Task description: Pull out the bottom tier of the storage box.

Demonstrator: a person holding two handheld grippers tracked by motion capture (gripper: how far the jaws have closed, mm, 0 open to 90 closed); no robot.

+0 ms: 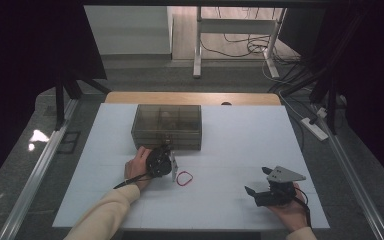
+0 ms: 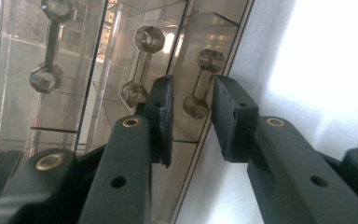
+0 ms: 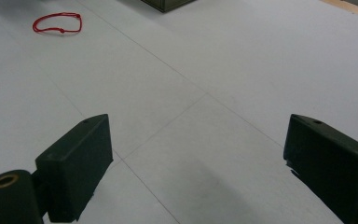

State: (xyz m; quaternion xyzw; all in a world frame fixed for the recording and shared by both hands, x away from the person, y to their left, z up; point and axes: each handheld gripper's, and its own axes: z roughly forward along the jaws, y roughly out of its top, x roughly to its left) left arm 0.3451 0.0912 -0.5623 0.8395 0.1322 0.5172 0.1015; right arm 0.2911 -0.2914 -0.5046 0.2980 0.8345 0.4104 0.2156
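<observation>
We hold the left gripper (image 1: 166,161) against the smoked clear box's (image 1: 167,126) near wall, jaws partly apart astride a dumbbell-shaped handle (image 2: 203,83), not yet pinching. Open white table (image 1: 230,200) surrounds the red band (image 1: 184,178) just beside it. Our right gripper (image 1: 257,181) rests low, well apart, jaws wide.

The box (image 1: 167,126) is of smoky, grey-brown transparent plastic, and its handle (image 2: 198,83) has the same smoky tone. The surface (image 1: 230,150) is white, with thin grey lines that make a grid on it. The loop of cord (image 1: 184,178) is red. Both the left gripper (image 2: 192,119) and the right gripper (image 3: 196,168) are black, with small brass-coloured rings. The sleeve (image 1: 105,215) is cream.
</observation>
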